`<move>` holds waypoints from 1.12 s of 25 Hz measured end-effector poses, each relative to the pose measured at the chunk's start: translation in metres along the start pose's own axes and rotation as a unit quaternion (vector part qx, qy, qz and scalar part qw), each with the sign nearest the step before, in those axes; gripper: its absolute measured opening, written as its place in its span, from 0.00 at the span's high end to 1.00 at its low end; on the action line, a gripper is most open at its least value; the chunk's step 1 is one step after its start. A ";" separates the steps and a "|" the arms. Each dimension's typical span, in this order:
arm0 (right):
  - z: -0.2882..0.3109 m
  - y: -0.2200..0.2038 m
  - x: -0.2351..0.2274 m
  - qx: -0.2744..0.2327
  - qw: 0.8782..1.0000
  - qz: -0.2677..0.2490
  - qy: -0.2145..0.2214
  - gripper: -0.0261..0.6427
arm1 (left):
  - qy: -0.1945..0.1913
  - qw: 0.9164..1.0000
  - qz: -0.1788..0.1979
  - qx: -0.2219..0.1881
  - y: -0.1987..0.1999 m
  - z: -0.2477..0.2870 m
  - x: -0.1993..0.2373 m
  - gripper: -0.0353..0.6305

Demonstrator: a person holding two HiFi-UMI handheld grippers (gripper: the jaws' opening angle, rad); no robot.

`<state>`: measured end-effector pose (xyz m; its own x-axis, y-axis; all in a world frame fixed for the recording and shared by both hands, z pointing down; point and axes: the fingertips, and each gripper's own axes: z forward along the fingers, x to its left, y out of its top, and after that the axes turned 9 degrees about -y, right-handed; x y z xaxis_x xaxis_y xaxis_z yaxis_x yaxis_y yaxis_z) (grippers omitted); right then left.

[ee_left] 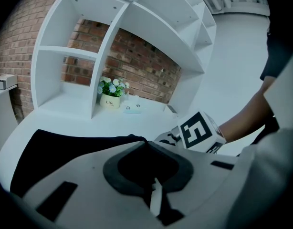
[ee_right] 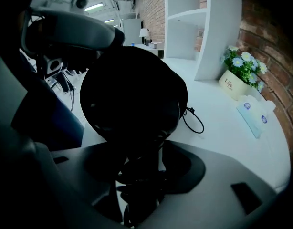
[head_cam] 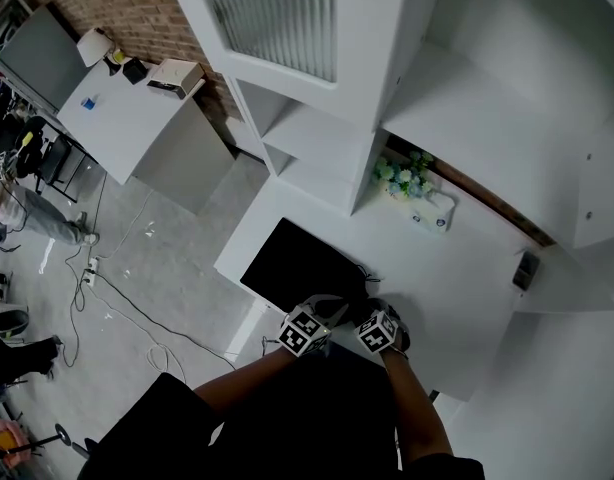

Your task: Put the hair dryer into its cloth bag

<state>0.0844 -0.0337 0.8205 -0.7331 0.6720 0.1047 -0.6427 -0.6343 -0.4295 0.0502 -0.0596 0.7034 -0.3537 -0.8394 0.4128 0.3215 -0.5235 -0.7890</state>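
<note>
Two grips set: left hand-held gripper (ee_left: 147, 144) pinches the edge of the cloth bag (head_cam: 299, 268) on the worktop (head_cam: 442, 268), right hand-held gripper (ee_right: 139, 168) clamps the hair dryer (ee_right: 132, 92) just beside it, so next, I'd say, open the mouth and feed it in

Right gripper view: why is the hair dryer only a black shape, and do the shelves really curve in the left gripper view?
Right gripper view: the hair dryer, close to the lens, shows as a silhouette against the bright table. Left gripper view: wide-angle distortion bends the shelves; the corners are dark.
</note>
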 end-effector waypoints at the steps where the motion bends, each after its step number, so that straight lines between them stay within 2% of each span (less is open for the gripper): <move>1: 0.002 -0.002 0.000 0.004 1.000 -0.005 0.002 0.59 | -0.002 1.000 0.000 0.004 -0.002 0.000 -0.001 0.90; 8: 0.001 -0.002 0.002 -0.007 1.000 -0.011 -0.006 0.59 | -0.014 1.000 -0.013 0.012 -0.012 0.004 -0.006 0.90; 11: -0.009 -0.004 0.007 -0.014 1.000 -0.025 -0.008 0.53 | -0.018 1.000 -0.026 0.001 -0.014 0.005 -0.010 0.90; 17: -0.053 -0.002 -0.007 -0.051 0.997 0.037 -0.047 0.51 | -0.018 0.999 -0.028 -0.008 -0.013 0.008 -0.013 0.90; 22: -0.060 -0.030 -0.006 -0.019 0.998 0.034 -0.039 0.51 | -0.008 0.998 -0.053 -0.024 -0.017 0.013 -0.011 0.90; 25: -0.055 -0.048 0.000 -0.002 0.998 0.055 -0.039 0.51 | -0.006 0.999 -0.048 -0.018 -0.018 0.011 -0.016 0.90; 28: -0.050 -0.052 -0.003 0.006 0.998 0.045 -0.040 0.51 | 0.010 0.999 -0.047 -0.018 -0.018 0.007 -0.011 0.90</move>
<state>0.1308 0.0165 0.7982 -0.8036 0.5789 0.1381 -0.5751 -0.6957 -0.4304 0.0543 -0.0418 0.7159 -0.3984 -0.7833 0.4772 0.2536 -0.5940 -0.7634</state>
